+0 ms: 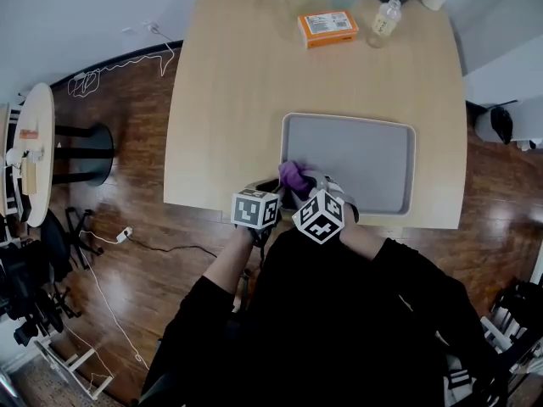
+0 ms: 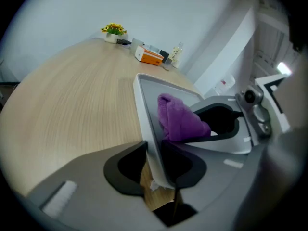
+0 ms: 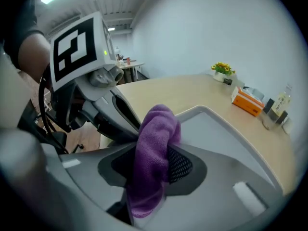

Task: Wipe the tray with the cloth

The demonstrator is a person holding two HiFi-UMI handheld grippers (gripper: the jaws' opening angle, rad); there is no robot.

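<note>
left gripper (image 2: 156,163) fingers nearly together, clamped on tray (image 1: 356,155) rim at its near-left corner; right gripper (image 3: 153,166) fingers pinch purple cloth (image 3: 155,134) over that corner; tray on worktop (image 1: 229,83); head view: marker cubes hide fingers

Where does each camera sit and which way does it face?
Head view: on the head, facing steeply down at table and tray; both sleeves show.
Left gripper view: on left tool, facing along the clamped tray rim; right tool shows.
Right gripper view: on right tool, facing across tray; gripped cloth, left tool show.
Shared: tray, cloth.
</note>
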